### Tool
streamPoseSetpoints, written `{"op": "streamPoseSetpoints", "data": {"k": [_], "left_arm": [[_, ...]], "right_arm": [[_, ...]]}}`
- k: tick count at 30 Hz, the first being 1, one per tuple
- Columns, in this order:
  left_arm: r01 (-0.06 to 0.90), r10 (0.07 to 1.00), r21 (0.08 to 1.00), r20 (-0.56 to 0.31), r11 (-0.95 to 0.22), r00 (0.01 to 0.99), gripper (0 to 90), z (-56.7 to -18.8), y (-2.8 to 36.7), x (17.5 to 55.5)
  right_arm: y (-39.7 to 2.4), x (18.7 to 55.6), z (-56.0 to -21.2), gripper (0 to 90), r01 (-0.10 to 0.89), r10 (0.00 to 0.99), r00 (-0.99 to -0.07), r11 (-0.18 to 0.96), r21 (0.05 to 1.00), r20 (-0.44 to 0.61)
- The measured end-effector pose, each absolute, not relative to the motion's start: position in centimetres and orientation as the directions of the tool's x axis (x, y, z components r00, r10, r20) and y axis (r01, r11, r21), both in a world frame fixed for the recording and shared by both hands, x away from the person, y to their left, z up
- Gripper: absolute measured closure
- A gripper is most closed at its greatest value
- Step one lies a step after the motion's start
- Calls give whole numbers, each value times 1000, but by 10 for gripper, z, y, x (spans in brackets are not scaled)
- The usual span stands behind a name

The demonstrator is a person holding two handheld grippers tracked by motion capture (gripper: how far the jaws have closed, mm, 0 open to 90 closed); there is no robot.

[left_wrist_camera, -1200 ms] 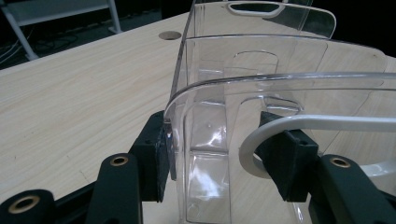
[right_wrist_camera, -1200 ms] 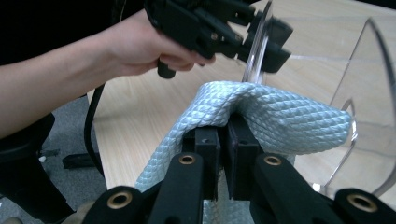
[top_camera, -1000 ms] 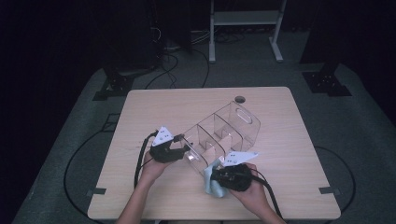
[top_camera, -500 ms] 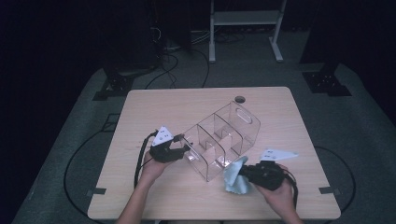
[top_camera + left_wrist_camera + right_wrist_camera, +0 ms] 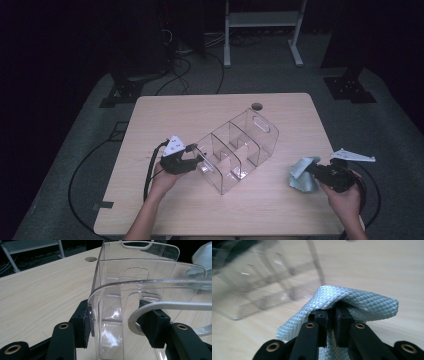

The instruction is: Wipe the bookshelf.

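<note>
In my left gripper view, the jaws are clamping the near end wall of the clear organizer [image 5: 140,290], one pad outside the wall at lower left, the other inside at lower right. A pale curved cable is crossing in front of that inner pad and hiding part of it, and the bottom edge is cutting off the wall's foot.

In my right gripper view, the jaws are pinching a fold of the pale blue cloth [image 5: 352,302] at lower centre; they have just been easing apart slightly, yet the cloth is sitting between the pads. The cloth is draping over the tips, so I cannot make out the pad faces. The organizer at upper left there is smeared by blur.

From the high view, the left gripper [image 5: 197,159] is sitting at centre left and the right gripper [image 5: 311,170] at lower right, well apart. The organizer is lying mid-table [image 5: 165,115], its long axis running from lower left to upper right, handle cutout at the upper-right end.
</note>
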State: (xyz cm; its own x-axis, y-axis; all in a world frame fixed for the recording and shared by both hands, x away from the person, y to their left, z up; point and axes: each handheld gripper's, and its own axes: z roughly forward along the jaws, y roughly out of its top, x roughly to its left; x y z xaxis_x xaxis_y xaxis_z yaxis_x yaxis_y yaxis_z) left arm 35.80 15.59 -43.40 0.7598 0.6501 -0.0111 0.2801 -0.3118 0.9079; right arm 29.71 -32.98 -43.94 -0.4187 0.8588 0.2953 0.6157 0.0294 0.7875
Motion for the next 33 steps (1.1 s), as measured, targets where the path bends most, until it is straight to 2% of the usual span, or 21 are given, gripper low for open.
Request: {"op": "streamPoseSetpoints", "data": {"k": [1, 2, 4, 9, 23, 33], "left_arm": [[280, 650, 908, -12, -311, 760, 463, -434, 156, 358], [280, 650, 908, -11, -311, 760, 463, -434, 156, 358], [282, 650, 908, -14, -310, 760, 463, -434, 156, 358], [280, 646, 907, -11, -314, 763, 459, -434, 157, 359], [276, 649, 905, 1, -325, 760, 342, -425, 165, 352], [273, 654, 901, 15, -337, 756, 269, -410, 177, 330]], "right_arm": [[-336, 303, -447, 789, 641, 871, -392, 27, 767, 296], [-342, 311, -459, 725, 673, 885, -362, 31, 739, 294], [-345, 314, -465, 691, 691, 887, -349, 25, 722, 303], [-352, 316, -475, 568, 697, 895, -326, 10, 717, 304], [-345, 305, -451, 517, 635, 880, -388, 40, 772, 274], [-336, 307, -436, 493, 602, 858, -438, 59, 796, 267]]}}
